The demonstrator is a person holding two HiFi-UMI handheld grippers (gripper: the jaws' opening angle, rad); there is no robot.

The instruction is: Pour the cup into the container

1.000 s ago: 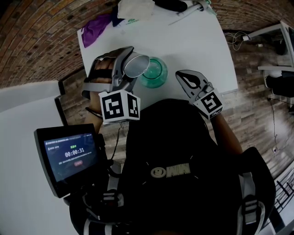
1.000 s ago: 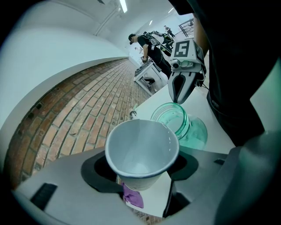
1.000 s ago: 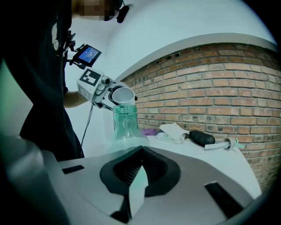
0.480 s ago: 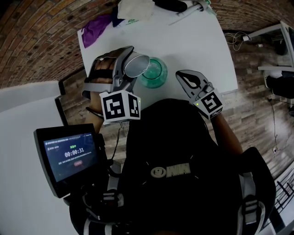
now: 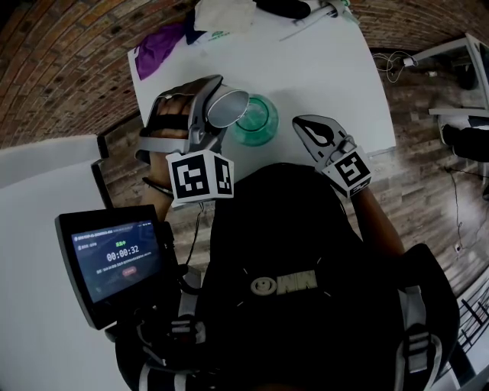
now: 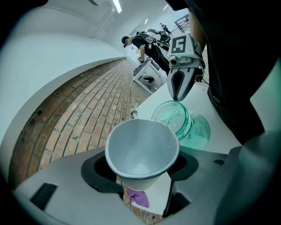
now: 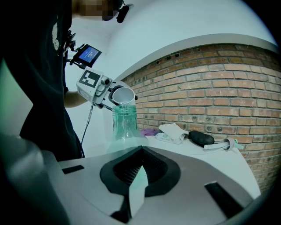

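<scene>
My left gripper (image 5: 216, 116) is shut on a white paper cup (image 5: 228, 108), held tilted with its rim at the mouth of a green glass jar (image 5: 257, 121) on the white table (image 5: 328, 72). In the left gripper view the cup (image 6: 141, 149) sits between the jaws with its mouth facing the camera and its inside plain white, and the jar (image 6: 178, 121) lies just beyond it. My right gripper (image 5: 315, 137) is shut and holds nothing, hovering right of the jar near the table's front edge. The right gripper view shows the jar (image 7: 124, 121) upright with the cup (image 7: 123, 95) above it.
At the table's far end lie a purple cloth (image 5: 159, 47), a white bag (image 5: 225, 15), a black object (image 7: 201, 138) and a pipette-like tool (image 7: 221, 145). A small screen (image 5: 118, 260) is mounted at my lower left. Brick floor surrounds the table.
</scene>
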